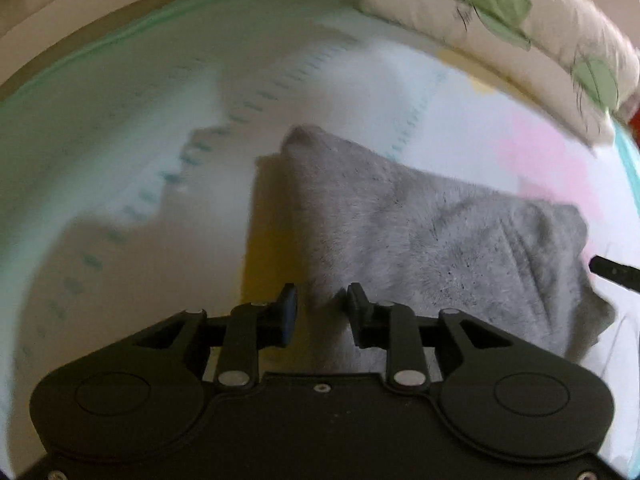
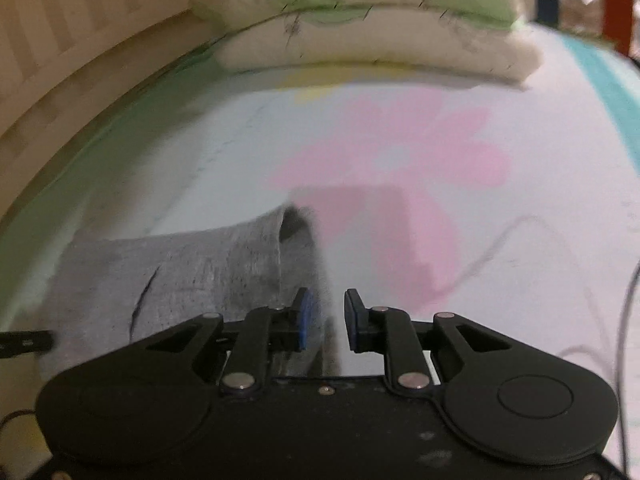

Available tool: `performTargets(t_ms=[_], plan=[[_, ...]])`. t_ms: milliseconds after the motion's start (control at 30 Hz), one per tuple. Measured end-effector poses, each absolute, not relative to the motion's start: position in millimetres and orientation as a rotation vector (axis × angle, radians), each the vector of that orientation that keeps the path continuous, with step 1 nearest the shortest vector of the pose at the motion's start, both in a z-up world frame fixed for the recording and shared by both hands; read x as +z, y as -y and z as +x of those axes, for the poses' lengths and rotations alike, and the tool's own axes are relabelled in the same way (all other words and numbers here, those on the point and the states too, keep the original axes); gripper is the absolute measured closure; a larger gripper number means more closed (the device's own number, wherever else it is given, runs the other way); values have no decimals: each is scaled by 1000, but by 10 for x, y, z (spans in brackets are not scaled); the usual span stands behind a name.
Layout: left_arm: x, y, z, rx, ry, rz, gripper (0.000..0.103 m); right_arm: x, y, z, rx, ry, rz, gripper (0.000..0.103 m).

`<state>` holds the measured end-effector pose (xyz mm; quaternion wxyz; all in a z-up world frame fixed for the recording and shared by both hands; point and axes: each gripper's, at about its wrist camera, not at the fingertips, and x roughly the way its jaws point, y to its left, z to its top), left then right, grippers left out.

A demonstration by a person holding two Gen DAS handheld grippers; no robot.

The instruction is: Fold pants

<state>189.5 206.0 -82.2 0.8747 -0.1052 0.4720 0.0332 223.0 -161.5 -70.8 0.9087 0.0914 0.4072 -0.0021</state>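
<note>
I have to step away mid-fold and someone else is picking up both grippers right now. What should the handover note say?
Left gripper: grey pants fabric sits between its jaws, an edge lifted off the bed sheet; the pads look close on the cloth, but the grip is not certain.
Right gripper: the other end of the pants runs up between its jaws, beside the blue pad; again the hold is not certain.
Pants: bunched and partly doubled, stretched between both grippers, pillows beyond.
Done: both edges picked up.
Left: carry the fold over, lay flat, smooth, release.
</note>
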Motion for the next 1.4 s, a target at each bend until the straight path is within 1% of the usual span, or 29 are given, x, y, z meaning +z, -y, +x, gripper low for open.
performTargets(t_ms=[33, 100, 167, 233, 300, 400, 500, 533, 567, 633, 767, 1067, 1200, 1400], plan=[[-783, -2043, 1843, 85, -976, -212, 61, -647, 1623, 2143, -14, -806, 179, 81], [-697, -1980, 1728, 115, -945, -170, 60, -517, 1556, 2000, -7, -748, 138, 81], [-646, -1924, 1620, 128, -922, -146, 57, -414, 1352, 1908, 50, -698, 91, 78], [-650, -1837, 1560, 109, -919, -152, 51, -341, 1126, 1845, 139, -674, 61, 78], [-690, -1685, 1523, 65, -930, -148, 51, -355, 933, 1769, 203, -676, 34, 78], [-841, -1486, 1542, 23, -967, -101, 48, -519, 724, 1695, 239, -710, -73, 78], [-1092, -1429, 1699, 44, -1017, -78, 45, -841, 768, 1796, 151, -817, -149, 78], [-1133, -1448, 1722, 48, -1023, -92, 44, -960, 816, 1837, 121, -853, -140, 79], [-1139, -1467, 1749, 58, -1021, -106, 44, -1018, 893, 1853, 130, -844, -99, 80], [-1106, -1478, 1786, 73, -1030, -110, 44, -1000, 960, 1894, 128, -845, -47, 80], [-929, -1514, 1651, 85, -1005, -124, 47, -830, 895, 1806, 112, -822, -49, 77], [-522, -1506, 902, 143, -937, -145, 47, -377, 878, 1126, 107, -722, 50, 74], [-436, -1382, 654, 181, -897, -87, 41, -253, 844, 812, 88, -698, 56, 72], [-367, -1304, 512, 199, -881, -102, 40, -160, 779, 556, 93, -675, 70, 72]])
